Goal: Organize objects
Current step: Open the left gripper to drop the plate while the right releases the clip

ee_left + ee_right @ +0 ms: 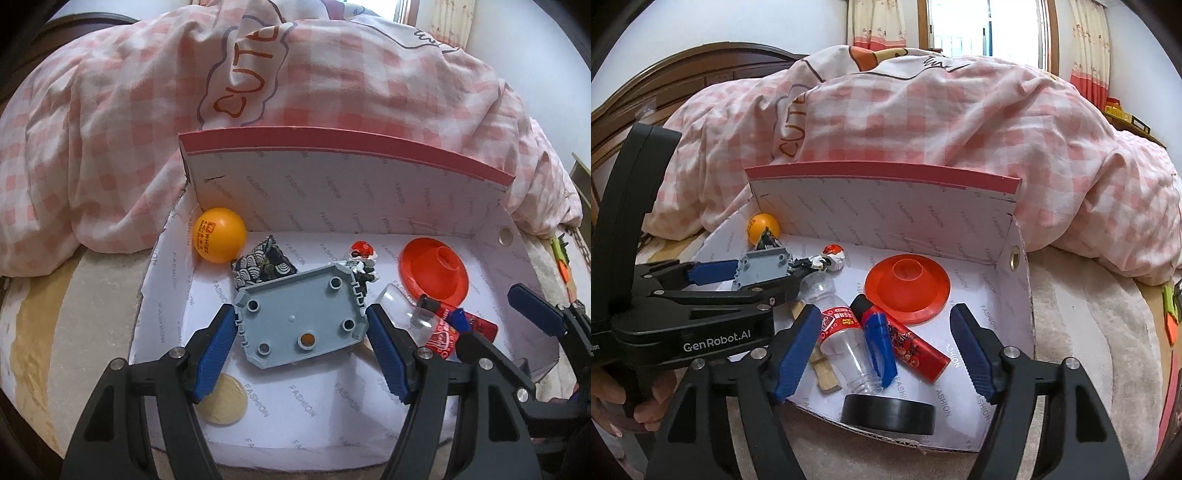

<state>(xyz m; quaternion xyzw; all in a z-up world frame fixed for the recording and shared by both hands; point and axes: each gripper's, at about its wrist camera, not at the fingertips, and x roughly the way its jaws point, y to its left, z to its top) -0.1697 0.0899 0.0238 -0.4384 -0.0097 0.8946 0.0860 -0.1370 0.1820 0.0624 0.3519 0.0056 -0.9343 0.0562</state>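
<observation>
Grey plate [301, 317] between left gripper [301, 332] pads; patterned pouch [264, 266], perhaps touching, behind.

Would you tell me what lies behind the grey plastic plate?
Behind the grey plastic plate: a wave-patterned pouch and a red-white toy figure, both partly covered; their lower parts stay hidden.

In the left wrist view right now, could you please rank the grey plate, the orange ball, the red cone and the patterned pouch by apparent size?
1. grey plate, though it lies nearest the camera, between the left tongs.
2. red cone.
3. and 4. orange ball and patterned pouch look alike; the pouch is partly hidden, so unranked.
</observation>
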